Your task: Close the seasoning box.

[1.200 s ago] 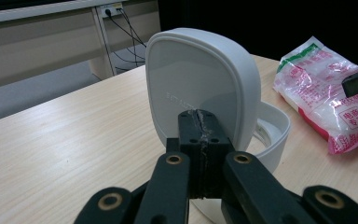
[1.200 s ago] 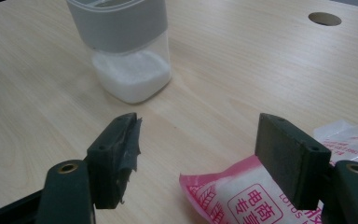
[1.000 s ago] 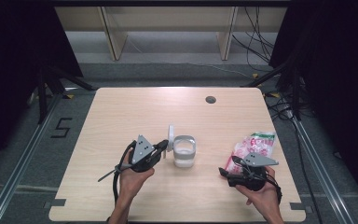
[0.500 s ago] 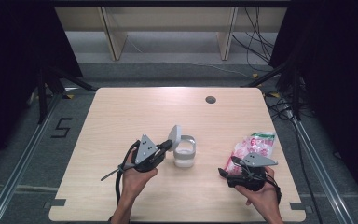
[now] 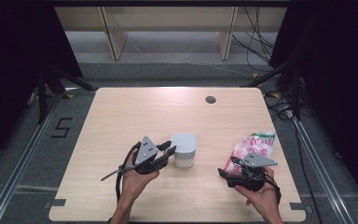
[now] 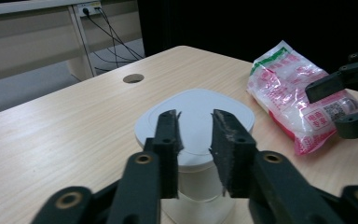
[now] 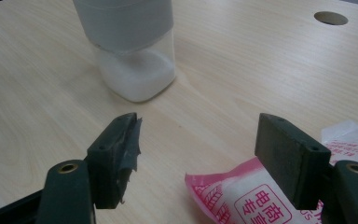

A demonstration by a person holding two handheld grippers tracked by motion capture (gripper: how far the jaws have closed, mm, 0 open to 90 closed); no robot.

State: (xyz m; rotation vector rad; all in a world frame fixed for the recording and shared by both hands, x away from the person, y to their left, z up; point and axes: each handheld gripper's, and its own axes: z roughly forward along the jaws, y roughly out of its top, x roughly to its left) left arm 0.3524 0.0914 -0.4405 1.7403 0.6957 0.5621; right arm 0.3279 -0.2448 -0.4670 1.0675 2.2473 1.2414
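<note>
White-lidded jar [image 5: 184, 150]: white powder | left gripper [image 5: 169, 152]: just spreading, empty | right gripper [image 5: 224, 171]: spread

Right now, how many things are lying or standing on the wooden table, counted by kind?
Clear plastic container with white lid, holding white powder: 1
Transparent plastic bag with pink and green print: 1
Total: 2

i see the clear container [image 5: 184, 157] standing upright near the table's middle, white powder in its bottom, its white rounded-square lid [image 6: 195, 122] lying flat on top. the pink-and-white printed bag [image 5: 253, 146] lies flat, well apart toward the right edge.
</note>
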